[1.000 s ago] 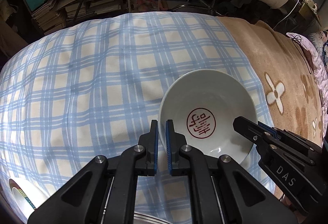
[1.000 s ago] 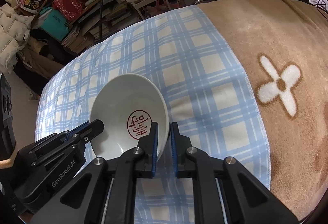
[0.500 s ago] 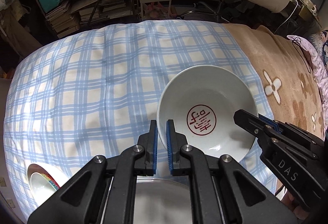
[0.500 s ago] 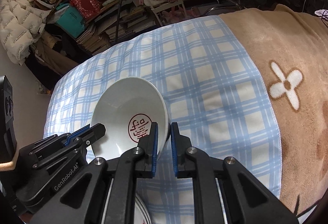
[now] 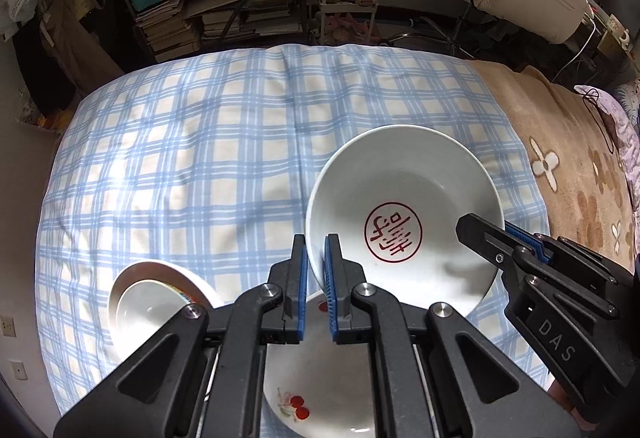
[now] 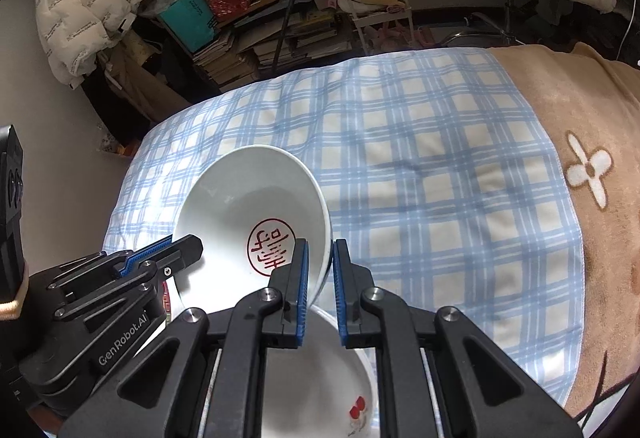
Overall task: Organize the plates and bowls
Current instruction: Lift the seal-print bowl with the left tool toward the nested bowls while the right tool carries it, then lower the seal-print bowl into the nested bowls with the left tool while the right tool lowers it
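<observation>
Two grippers on one stamped bowl (image 5: 402,213) | left gripper (image 5: 315,270) clamped on its left rim | right gripper (image 6: 320,274) clamped on its right rim | cherry plate (image 5: 320,394) beneath both

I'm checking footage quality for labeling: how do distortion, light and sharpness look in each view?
Left wrist: strong fisheye bowing with dark corners; a bright patch on the checked cloth; the stamped bowl is sharp. Right wrist: same curvature; soft highlights inside the bowl; background shelves dimmer but legible.
</observation>
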Demonstrator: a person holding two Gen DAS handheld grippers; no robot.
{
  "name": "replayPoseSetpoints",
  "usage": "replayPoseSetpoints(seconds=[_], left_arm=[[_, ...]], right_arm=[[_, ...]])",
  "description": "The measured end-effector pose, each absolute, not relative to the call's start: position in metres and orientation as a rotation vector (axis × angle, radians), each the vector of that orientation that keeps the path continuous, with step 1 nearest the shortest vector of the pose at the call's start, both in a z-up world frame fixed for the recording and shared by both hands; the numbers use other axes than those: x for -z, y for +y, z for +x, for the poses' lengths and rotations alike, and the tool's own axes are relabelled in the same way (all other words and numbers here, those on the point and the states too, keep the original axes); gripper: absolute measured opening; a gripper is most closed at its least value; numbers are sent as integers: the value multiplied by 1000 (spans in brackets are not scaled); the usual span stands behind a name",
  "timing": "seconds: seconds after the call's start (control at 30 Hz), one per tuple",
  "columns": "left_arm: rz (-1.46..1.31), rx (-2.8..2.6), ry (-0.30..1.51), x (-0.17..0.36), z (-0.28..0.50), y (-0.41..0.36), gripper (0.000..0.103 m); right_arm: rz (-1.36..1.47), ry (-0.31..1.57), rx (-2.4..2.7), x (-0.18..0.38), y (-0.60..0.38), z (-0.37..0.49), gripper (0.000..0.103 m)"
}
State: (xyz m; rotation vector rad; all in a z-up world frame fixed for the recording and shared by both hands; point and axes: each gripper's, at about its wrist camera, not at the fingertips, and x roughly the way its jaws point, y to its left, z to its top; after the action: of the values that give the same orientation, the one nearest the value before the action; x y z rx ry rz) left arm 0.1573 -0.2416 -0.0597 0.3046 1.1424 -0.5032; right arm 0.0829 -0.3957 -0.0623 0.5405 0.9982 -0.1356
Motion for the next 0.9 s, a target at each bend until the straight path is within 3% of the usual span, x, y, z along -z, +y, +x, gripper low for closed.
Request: replayPoseSetpoints(seconds=[0.9], left_arm=[[211,359,1174,52,146,-99,13]], right_arm=[[466,968,-55,47,-270,102,14]])
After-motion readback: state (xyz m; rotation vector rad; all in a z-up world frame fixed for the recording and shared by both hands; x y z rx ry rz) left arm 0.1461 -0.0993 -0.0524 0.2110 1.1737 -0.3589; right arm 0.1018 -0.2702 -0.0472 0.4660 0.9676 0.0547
